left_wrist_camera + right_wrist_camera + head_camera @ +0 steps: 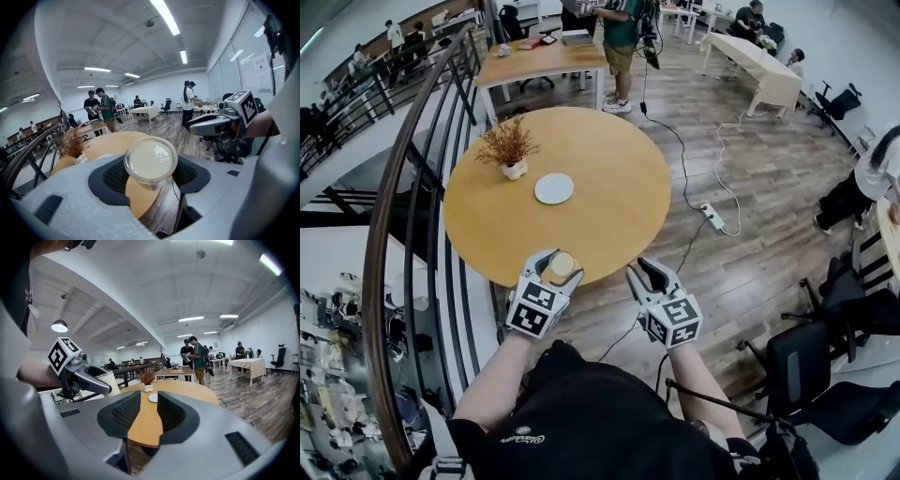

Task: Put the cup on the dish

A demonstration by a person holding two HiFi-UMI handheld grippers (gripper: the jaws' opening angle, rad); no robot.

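Note:
My left gripper is shut on a clear plastic cup and holds it over the near edge of the round wooden table. In the left gripper view the cup sits upright between the two dark pads, its pale lid facing the camera. The white dish lies flat near the table's middle, well beyond the cup, and shows small in the right gripper view. My right gripper hovers off the table's near right edge, open, with nothing between its jaws.
A small potted dry plant stands just left of the dish. A curved metal railing runs along the table's left side. A power strip and cable lie on the wooden floor at right. People and desks are farther back.

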